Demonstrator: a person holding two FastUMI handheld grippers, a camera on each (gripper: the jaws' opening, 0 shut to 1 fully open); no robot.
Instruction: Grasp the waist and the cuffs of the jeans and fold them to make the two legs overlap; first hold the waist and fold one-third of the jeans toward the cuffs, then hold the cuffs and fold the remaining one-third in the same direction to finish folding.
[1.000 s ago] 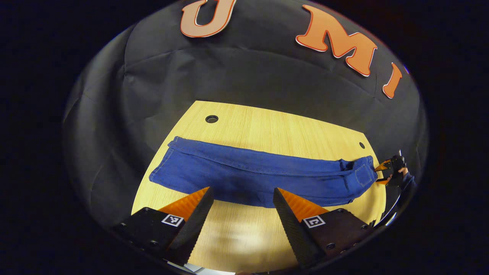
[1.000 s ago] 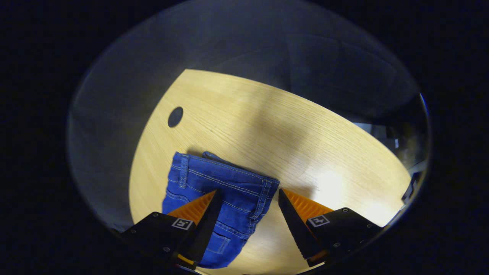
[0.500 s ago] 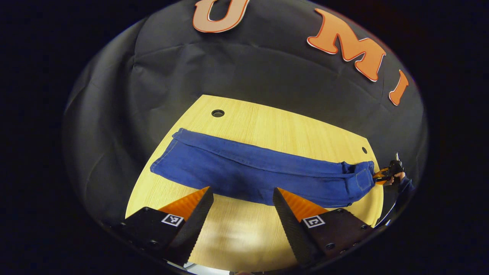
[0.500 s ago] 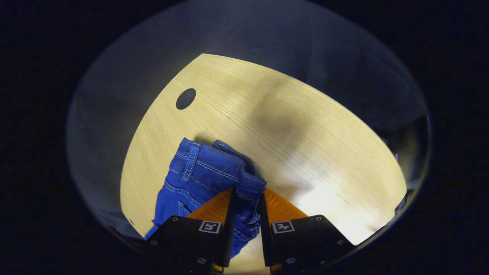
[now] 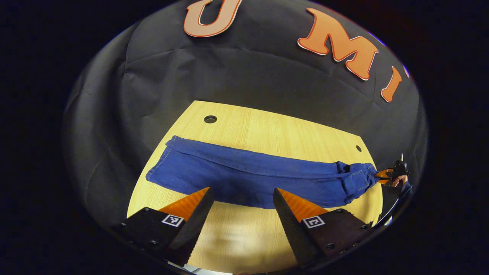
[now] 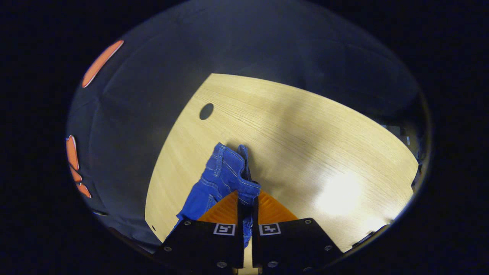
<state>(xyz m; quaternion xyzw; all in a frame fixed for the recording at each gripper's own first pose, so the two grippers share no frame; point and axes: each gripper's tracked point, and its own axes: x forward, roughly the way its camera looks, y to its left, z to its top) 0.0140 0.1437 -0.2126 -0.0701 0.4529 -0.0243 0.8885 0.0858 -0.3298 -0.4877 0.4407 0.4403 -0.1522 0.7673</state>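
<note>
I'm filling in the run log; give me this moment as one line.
right gripper: shut on jeans waist | left gripper: open, above table, near jeans' edge | jeans: laid out lengthwise

Right hand-held gripper (image 6: 245, 198) has closed onto the jeans' waist (image 6: 233, 172)
</note>
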